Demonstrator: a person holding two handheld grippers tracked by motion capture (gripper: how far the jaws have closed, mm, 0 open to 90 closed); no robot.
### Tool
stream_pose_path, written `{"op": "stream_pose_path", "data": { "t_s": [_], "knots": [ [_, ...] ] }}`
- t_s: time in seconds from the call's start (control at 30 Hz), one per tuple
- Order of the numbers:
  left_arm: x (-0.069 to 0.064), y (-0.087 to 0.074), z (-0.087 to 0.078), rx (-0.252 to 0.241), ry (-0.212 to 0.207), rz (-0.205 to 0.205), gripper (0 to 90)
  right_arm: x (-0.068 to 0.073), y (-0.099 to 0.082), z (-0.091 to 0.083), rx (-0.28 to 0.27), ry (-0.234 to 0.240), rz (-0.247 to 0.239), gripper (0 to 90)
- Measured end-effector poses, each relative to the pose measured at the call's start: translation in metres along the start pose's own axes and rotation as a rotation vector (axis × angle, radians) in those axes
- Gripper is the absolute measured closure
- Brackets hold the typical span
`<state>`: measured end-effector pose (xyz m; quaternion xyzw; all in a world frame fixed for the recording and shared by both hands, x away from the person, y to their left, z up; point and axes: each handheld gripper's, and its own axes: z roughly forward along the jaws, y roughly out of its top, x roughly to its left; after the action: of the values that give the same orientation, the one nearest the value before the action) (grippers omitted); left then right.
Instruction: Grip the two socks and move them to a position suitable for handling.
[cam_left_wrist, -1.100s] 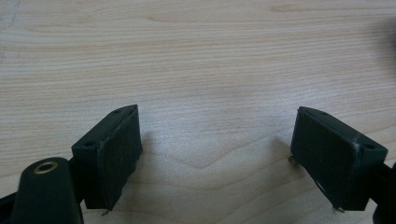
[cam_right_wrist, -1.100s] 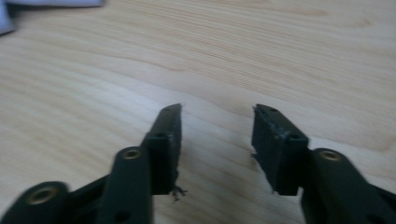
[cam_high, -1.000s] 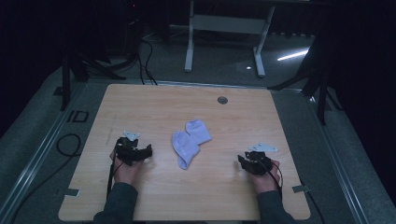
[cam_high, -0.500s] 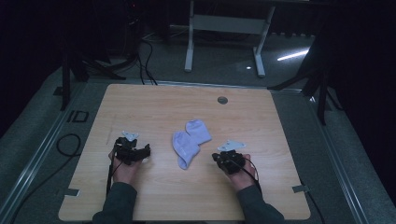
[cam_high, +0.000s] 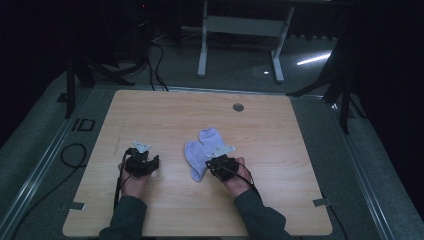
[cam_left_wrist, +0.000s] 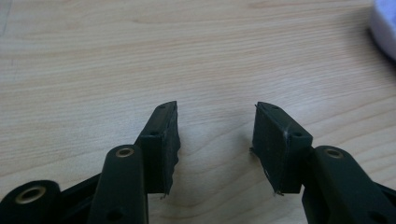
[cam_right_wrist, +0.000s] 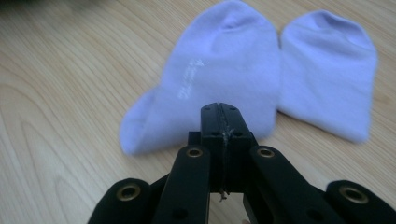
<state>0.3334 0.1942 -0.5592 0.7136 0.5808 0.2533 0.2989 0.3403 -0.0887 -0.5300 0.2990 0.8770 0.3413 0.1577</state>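
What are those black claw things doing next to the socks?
A person holds a gripper in each hand at a wooden table. The right gripper is shut with nothing in it and sits right by two pale socks lying side by side. The left gripper rests over bare wood, its jaws partly closed after just closing, nothing between them.

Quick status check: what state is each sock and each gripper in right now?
Left sock: flat on the table, not gripped.
Right sock: flat beside it, edges touching.
Left gripper: half open, nothing between its fingers, just been closing.
Right gripper: shut, empty, at the left sock's edge.
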Motion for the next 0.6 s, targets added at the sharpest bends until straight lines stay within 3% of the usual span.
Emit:
{"op": "stream_pose_path", "data": {
  "t_s": [0.27,0.6],
  "knots": [
    [-0.009,0.000,-0.010,-0.033,-0.050,0.039,54.3,0.004,0.004,0.014,0.024,0.018,0.004,89.4],
    [-0.023,-0.003,-0.024,-0.054,-0.108,0.081,56.9,0.007,-0.007,0.023,0.073,0.042,-0.011,89.5]
  ]
}}
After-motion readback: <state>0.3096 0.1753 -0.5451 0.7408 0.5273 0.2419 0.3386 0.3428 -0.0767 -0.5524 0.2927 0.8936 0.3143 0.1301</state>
